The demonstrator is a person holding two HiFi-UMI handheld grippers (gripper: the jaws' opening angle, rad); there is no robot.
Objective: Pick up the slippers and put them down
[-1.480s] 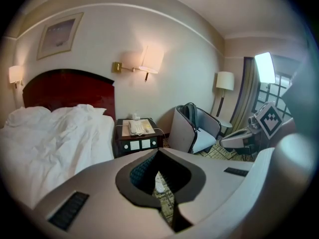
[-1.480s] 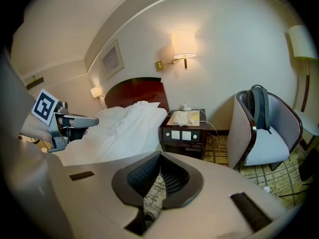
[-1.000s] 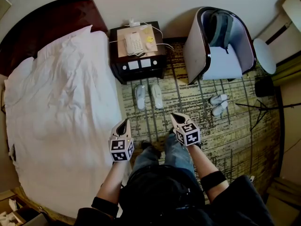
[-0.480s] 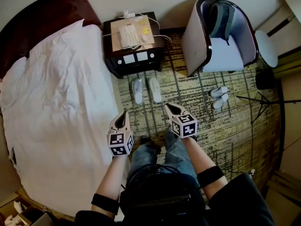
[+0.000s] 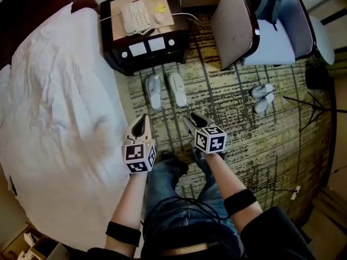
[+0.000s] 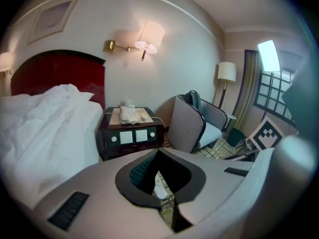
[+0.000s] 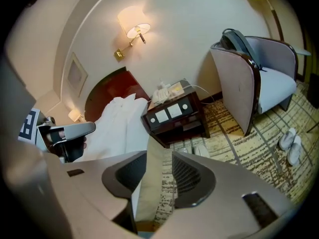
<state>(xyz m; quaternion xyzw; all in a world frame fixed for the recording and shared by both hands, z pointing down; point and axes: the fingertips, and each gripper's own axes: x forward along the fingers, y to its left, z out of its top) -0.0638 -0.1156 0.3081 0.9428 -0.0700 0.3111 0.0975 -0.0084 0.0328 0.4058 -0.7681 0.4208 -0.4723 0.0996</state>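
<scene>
A pair of flat white slippers (image 5: 177,89) lies side by side on the patterned yellow-brown carpet (image 5: 233,118), just in front of the dark wooden nightstand (image 5: 146,50) — untouched. Near them hang the left gripper (image 5: 141,121), jaws closed and empty, and the right gripper (image 5: 192,119) — its jaws have just been opening, with nothing between them.

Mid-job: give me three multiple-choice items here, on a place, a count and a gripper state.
1. Relative to the nightstand, the nearer slipper pair lies: A) on top B) on carpet in front C) behind.
2. Slipper pairs on the carpet: A) one B) two C) three.
3. The left gripper jaws: A) wide apart B) on a slipper C) together, empty.
1 B, seen in head view; 2 B, another pair lies by the armchair; 3 C, its own view shows them meeting.
</scene>
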